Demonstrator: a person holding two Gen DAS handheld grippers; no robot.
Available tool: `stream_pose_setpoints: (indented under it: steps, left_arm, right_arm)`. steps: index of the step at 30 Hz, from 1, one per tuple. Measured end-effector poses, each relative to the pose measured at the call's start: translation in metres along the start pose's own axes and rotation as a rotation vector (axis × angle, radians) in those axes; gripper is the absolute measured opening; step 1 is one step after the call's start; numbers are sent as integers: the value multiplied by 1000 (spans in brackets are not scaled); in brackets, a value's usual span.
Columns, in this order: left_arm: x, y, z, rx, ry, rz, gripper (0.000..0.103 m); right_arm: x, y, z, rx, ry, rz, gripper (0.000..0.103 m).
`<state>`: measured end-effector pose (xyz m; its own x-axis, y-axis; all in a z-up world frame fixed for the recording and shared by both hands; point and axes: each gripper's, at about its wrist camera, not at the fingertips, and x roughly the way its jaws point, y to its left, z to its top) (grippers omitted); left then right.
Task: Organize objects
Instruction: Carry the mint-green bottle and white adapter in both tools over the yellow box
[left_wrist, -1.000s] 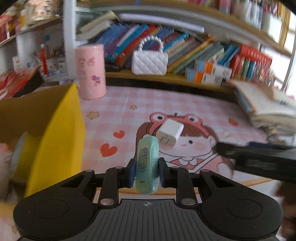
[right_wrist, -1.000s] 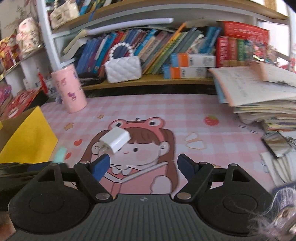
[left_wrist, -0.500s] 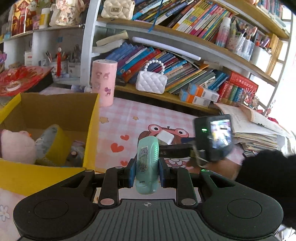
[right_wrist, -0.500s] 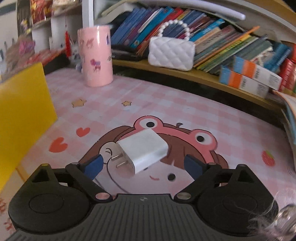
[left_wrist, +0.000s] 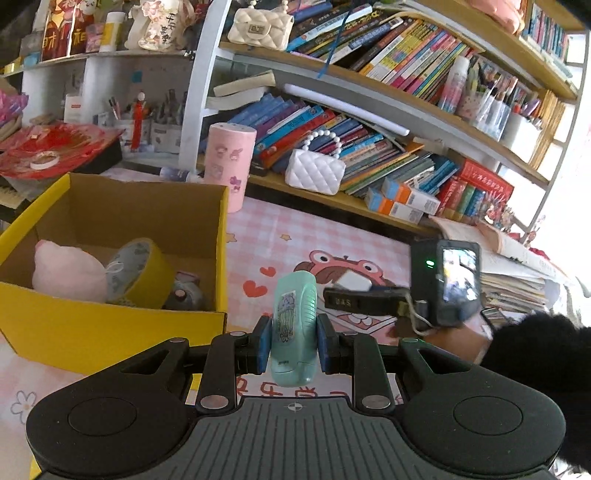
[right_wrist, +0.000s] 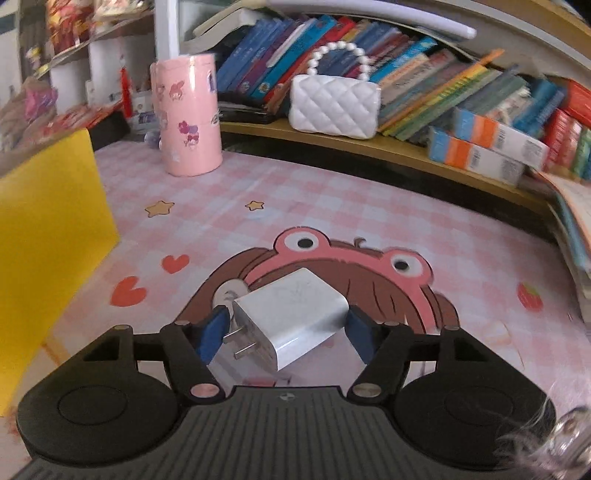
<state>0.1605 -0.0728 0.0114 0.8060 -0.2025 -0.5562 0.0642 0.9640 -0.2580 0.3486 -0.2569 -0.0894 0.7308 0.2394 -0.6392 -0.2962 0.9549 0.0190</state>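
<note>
Left wrist view: I see my left gripper (left_wrist: 292, 349) clamped on a mint-green oval item (left_wrist: 293, 325), held upright, just right of the yellow box (left_wrist: 110, 328).
Yellow box contents: pink plush (left_wrist: 68, 275), yellow tape roll (left_wrist: 140, 271), a small dark item I cannot identify.
Right gripper (right_wrist: 286, 334): jaws closing around the white charger (right_wrist: 295, 317); right pad looks to be touching, left pad beside the prongs.
White charger: lying on the pink cartoon mat (right_wrist: 332, 206), right of the yellow box.
Pink canister (right_wrist: 188, 118): upright, behind the box.

Yellow box (right_wrist: 48, 236), left side cropped
</note>
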Motion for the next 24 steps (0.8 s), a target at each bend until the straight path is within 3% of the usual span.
stream_pose_setpoints:
  steps: [6, 10, 14, 24]
  left_arm:
    - [-7, 8, -1, 15, -14, -50, 24]
    - [-16, 19, -5, 18, -19, -81, 24]
    - [-26, 33, -10, 2, -31, -104, 24]
    - [-61, 68, -23, -6, -44, -141, 24]
  right_arm:
    - [-63, 15, -14, 117, 12, -39, 67]
    - [-102, 34, -22, 174, 70, -104, 67]
    - [-144, 52, -33, 247, 60, -106, 67]
    - [-210, 122, -55, 168, -24, -118, 67]
